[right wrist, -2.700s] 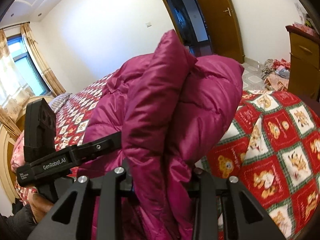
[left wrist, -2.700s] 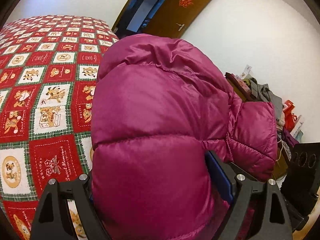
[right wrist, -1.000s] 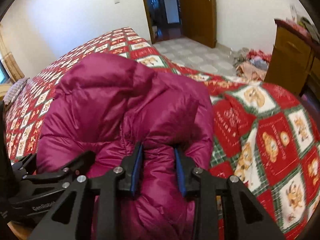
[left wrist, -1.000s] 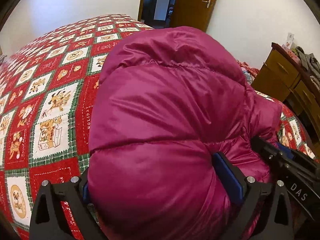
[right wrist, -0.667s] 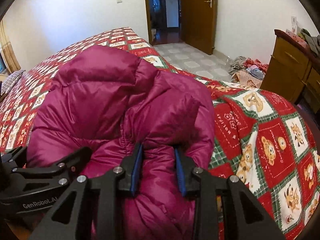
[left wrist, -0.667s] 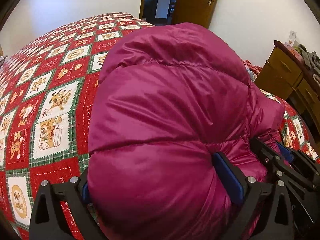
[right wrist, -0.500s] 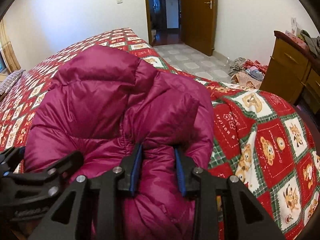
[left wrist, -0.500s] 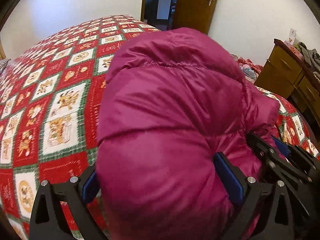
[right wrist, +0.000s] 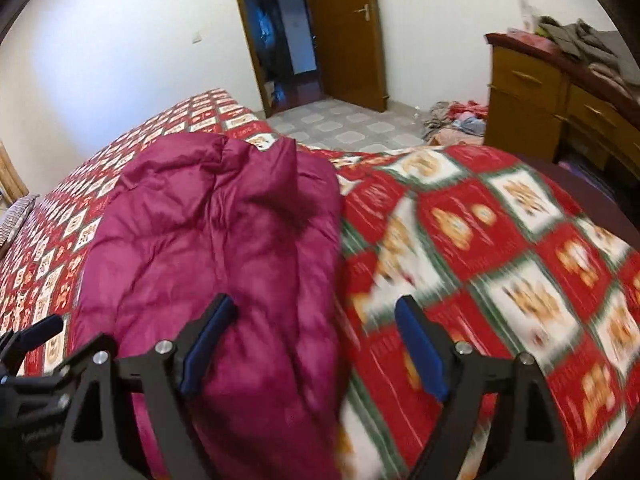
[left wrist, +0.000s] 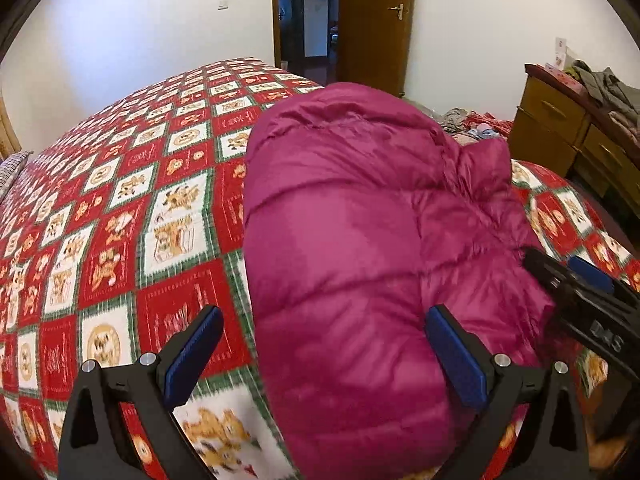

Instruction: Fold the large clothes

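Observation:
A magenta puffer jacket (left wrist: pixel 360 240) lies folded in a bundle on the red patchwork bedspread (left wrist: pixel 120 220). In the left wrist view my left gripper (left wrist: pixel 326 354) is open. Its left pad (left wrist: pixel 196 354) stands clear over the bedspread, and its right pad (left wrist: pixel 456 356) is beside the jacket's near end. In the right wrist view the jacket (right wrist: pixel 220 240) lies left of centre. My right gripper (right wrist: pixel 316 344) has its jaws opening, with the jacket's right edge loose between them and no pad pressing on it. The right gripper (left wrist: pixel 580 300) also shows at the jacket's right side.
A wooden dresser (right wrist: pixel 532 96) with clothes piled on top stands at the right. Loose clothes (right wrist: pixel 456 120) lie on the tiled floor beside it. An open brown door (right wrist: pixel 344 36) is at the back. The bedspread (right wrist: pixel 500 240) stretches right of the jacket.
Both grippers have let go of the jacket and opened wide. They have drawn back, and the jacket now rests on the bed.

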